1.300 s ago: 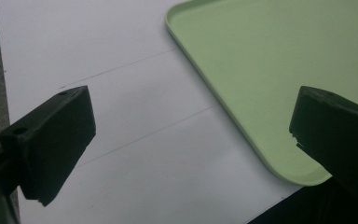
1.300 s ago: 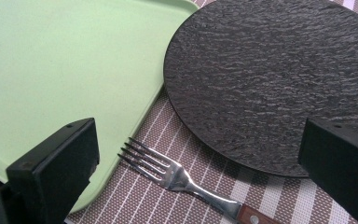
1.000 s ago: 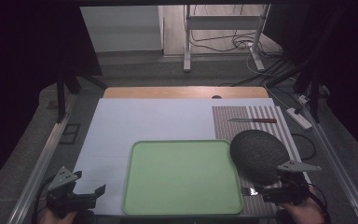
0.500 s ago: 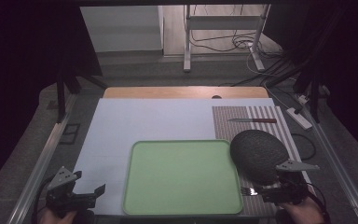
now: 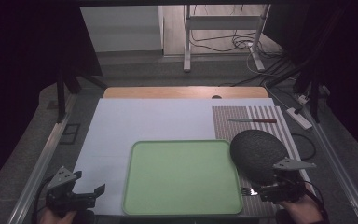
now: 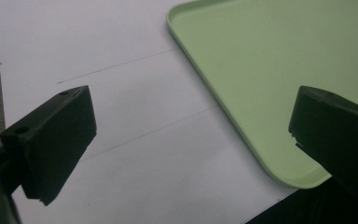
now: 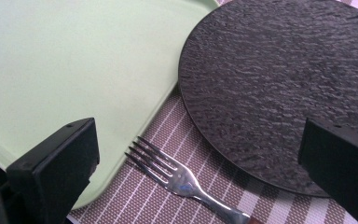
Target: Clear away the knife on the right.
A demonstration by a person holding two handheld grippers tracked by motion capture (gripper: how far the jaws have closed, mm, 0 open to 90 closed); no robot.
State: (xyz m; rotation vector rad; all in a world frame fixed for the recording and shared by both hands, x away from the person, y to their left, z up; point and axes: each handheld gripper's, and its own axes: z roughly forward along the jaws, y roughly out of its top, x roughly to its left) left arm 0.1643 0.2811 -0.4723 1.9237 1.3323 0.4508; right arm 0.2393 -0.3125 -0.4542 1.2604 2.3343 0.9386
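A pale green tray (image 5: 182,177) lies empty at the front middle of the white table sheet (image 5: 144,123). A dark round slate plate (image 5: 256,151) rests on a striped placemat (image 5: 249,116) to its right, overlapping the tray's edge. A metal fork (image 7: 182,179) lies on the placemat between tray (image 7: 65,65) and plate (image 7: 279,88), tines toward the tray. My right gripper (image 5: 279,189) hovers open just over the fork (image 5: 248,191). My left gripper (image 5: 81,196) is open at the front left, above the bare sheet (image 6: 135,116) beside the tray (image 6: 270,70).
A knife with a reddish handle (image 5: 254,120) lies at the far end of the placemat. A wooden board edge (image 5: 186,92) runs along the back of the table. Metal rails flank both sides, and cables lie on the floor behind.
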